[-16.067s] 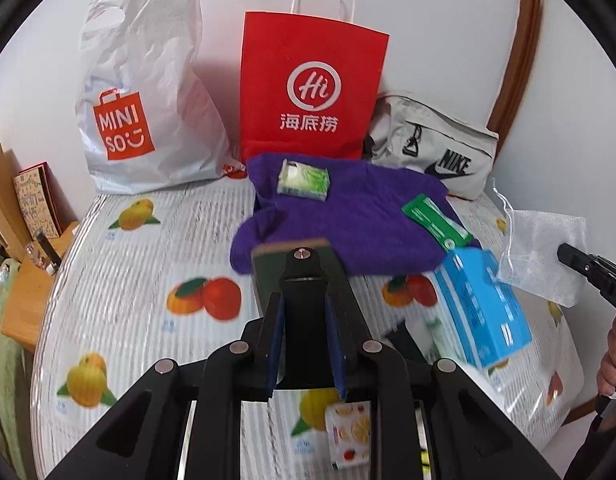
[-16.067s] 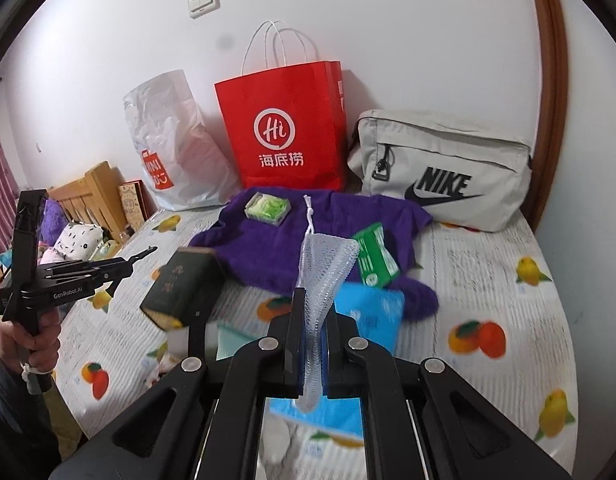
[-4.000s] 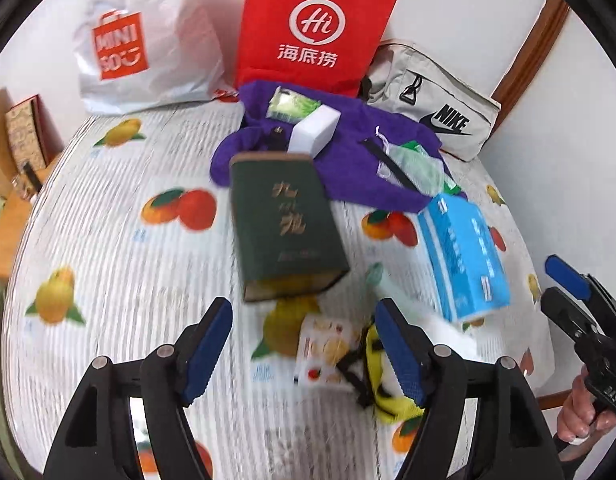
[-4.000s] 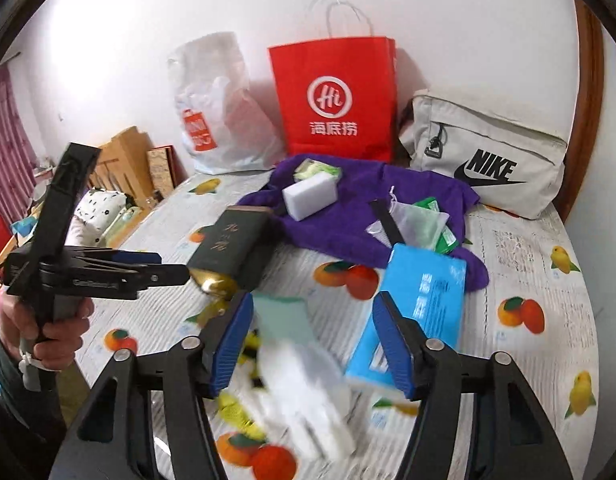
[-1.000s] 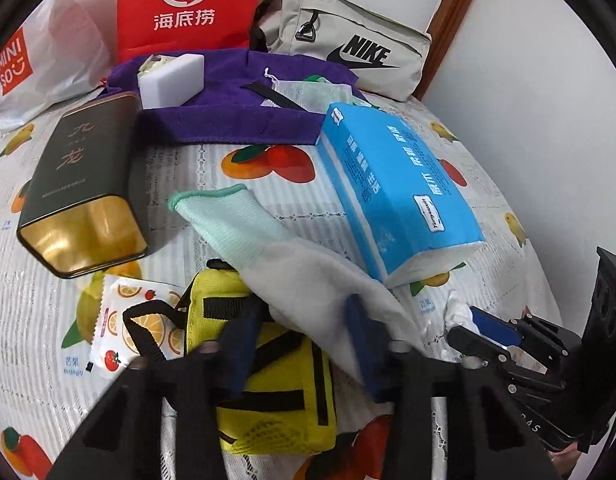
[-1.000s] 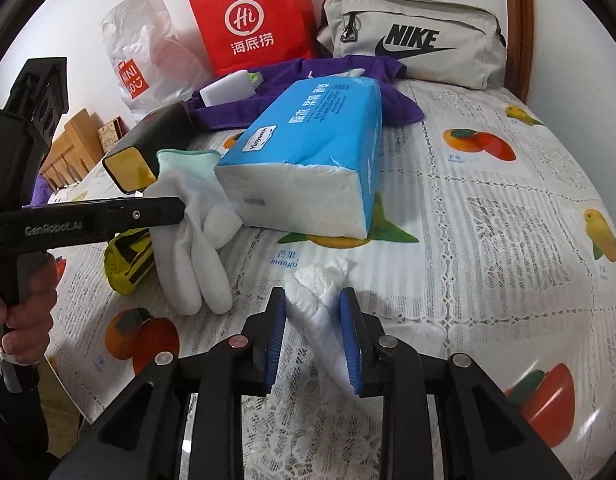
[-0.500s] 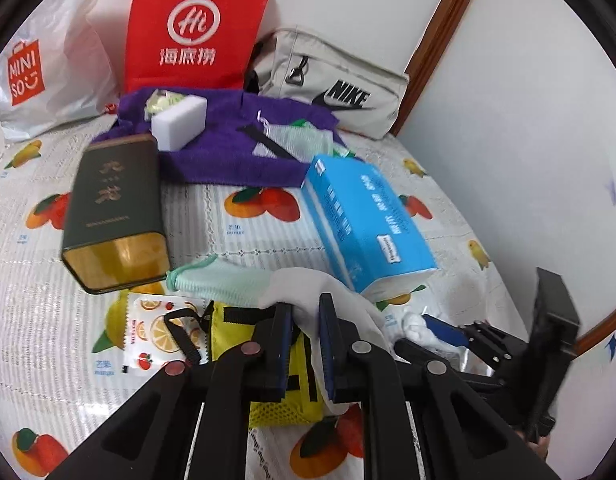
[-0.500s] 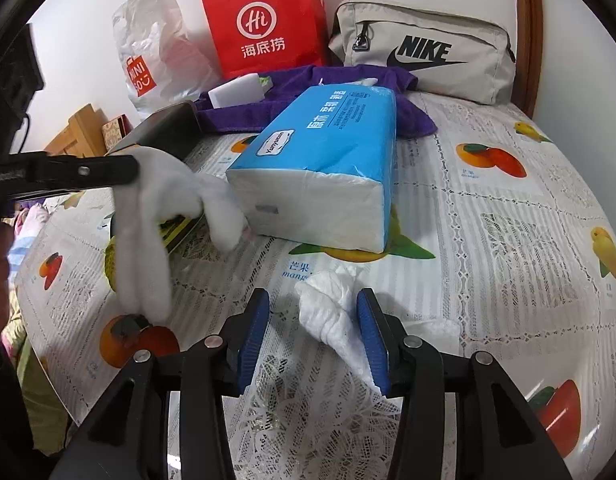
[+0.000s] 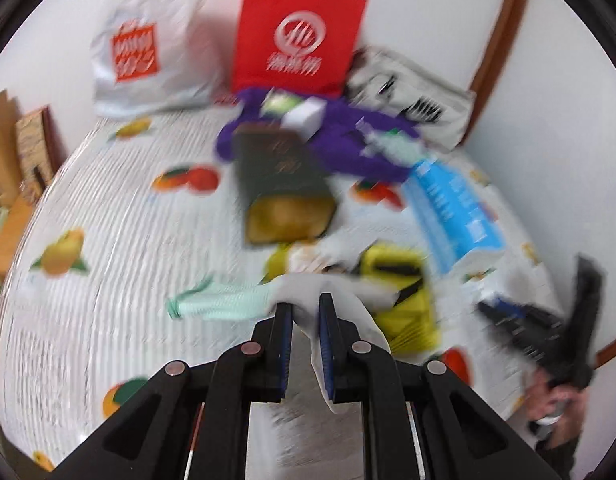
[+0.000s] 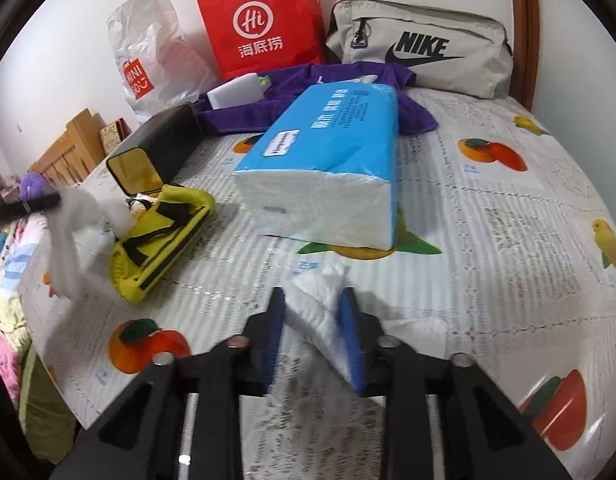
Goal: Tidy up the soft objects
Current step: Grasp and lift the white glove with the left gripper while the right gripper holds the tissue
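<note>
In the left wrist view, which was smeared by motion, the left gripper (image 9: 304, 312) was pinched on a white glove (image 9: 340, 292), its fingers pressed close with the fabric bunched between them. The glove's mint-green cuff (image 9: 211, 302) trailed off to the left of the fingers, raised above the fruit-print bedspread (image 9: 107, 208). Taking the dark green tin (image 9: 281, 184) as the landmark, the glove hung in front of the tin's gold end, nearer the camera. A yellow pouch (image 9: 400, 296) with black straps lay in front of the tin and to its right. The blue tissue pack (image 9: 452, 216) lay to the tin's right. Behind the tin spread a purple cloth (image 9: 348, 140) with a white block (image 9: 303, 116) on it, and behind that stood a red paper bag (image 9: 299, 36) and a white plastic bag (image 9: 147, 40) against the wall. Far right of the tin the right gripper (image 9: 524, 316) showed as a dark blur, too smeared to read.

In the right wrist view, the right gripper (image 10: 314, 308) stood spread, a crumpled white tissue (image 10: 322, 300) lying on the bedspread (image 10: 508, 220) between its fingers; whether they touched it I could not tell. The tissue pack (image 10: 328, 148) lay just behind the tissue. The tin (image 10: 155, 152) sat left of the pack, with the yellow pouch (image 10: 159, 232) in front of the tin. Left of the pouch the glove (image 10: 67, 232) dangled from the left gripper's dark tip at the frame edge. A grey Nike bag (image 10: 420, 44) lay behind the pack.
</note>
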`<state>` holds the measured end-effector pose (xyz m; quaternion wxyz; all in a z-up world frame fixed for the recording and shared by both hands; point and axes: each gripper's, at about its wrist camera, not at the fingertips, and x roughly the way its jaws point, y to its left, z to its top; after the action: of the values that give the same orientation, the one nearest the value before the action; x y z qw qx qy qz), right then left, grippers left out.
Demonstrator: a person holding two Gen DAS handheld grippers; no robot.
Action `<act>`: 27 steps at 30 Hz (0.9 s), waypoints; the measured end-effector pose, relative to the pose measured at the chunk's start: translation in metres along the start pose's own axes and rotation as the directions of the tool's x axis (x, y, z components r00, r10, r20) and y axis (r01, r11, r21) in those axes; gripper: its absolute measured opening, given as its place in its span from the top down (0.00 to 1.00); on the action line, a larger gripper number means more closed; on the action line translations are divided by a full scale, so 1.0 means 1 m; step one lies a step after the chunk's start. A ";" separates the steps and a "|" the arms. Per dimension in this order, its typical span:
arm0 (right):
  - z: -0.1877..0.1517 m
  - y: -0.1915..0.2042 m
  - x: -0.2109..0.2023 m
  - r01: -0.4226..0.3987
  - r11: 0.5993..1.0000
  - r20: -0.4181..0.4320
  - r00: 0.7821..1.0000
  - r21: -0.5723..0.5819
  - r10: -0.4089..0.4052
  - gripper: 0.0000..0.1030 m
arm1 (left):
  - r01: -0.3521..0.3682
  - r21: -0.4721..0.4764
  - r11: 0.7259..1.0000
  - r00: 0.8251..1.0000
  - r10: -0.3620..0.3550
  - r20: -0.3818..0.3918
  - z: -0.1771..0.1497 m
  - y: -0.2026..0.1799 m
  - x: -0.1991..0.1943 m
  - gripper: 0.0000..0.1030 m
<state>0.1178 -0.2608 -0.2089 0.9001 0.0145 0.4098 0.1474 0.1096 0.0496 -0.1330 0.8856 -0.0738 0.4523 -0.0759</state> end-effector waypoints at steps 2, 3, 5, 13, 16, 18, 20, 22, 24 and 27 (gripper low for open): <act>0.000 0.004 0.001 -0.014 1.000 -0.004 1.000 -0.009 0.014 0.75 | -0.011 -0.005 1.000 0.999 0.011 -0.036 -0.008 0.008 0.012 0.88; 0.000 0.006 0.001 -0.011 1.000 -0.005 1.000 -0.019 0.011 0.75 | -0.021 -0.012 1.000 0.998 0.021 -0.051 -0.012 0.011 0.017 0.87; 0.000 0.010 0.004 -0.003 0.999 -0.004 1.000 -0.041 0.003 0.75 | -0.047 -0.012 0.999 0.997 0.046 -0.063 -0.018 0.017 0.023 0.83; 0.001 0.014 0.010 0.015 0.993 0.019 1.000 -0.116 -0.013 0.74 | -0.105 0.015 0.994 0.995 0.104 0.003 -0.022 0.024 0.015 0.42; 0.001 0.015 0.011 0.021 0.992 0.016 1.000 -0.126 -0.019 0.74 | -0.062 0.015 0.998 0.996 0.061 0.063 -0.018 0.023 0.007 0.31; 0.001 0.014 0.010 0.015 0.993 0.017 1.000 -0.119 -0.013 0.73 | -0.042 0.019 0.999 0.995 0.040 0.088 -0.013 0.020 0.009 0.27; 0.001 0.013 0.010 0.010 0.994 0.018 1.000 -0.113 -0.008 0.73 | -0.032 0.037 0.999 0.997 0.029 0.070 -0.009 0.015 0.018 0.27; 0.001 0.013 0.011 0.010 0.993 0.018 1.000 -0.116 -0.008 0.73 | -0.028 0.063 0.998 0.999 0.026 0.038 -0.009 0.009 0.029 0.27; 0.001 0.015 0.011 0.018 0.992 0.020 1.000 -0.124 -0.016 0.72 | -0.065 0.106 0.992 0.998 0.067 -0.012 -0.012 0.002 0.044 0.27; 0.001 0.017 0.011 0.015 0.991 0.018 1.000 -0.131 -0.013 0.69 | -0.134 0.208 0.969 0.990 0.140 -0.013 -0.021 -0.011 0.054 0.28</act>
<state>0.1213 -0.2417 -0.2140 0.9035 -0.0463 0.3918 0.1676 0.1236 0.0267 -0.1855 0.8853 0.0512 0.4580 -0.0624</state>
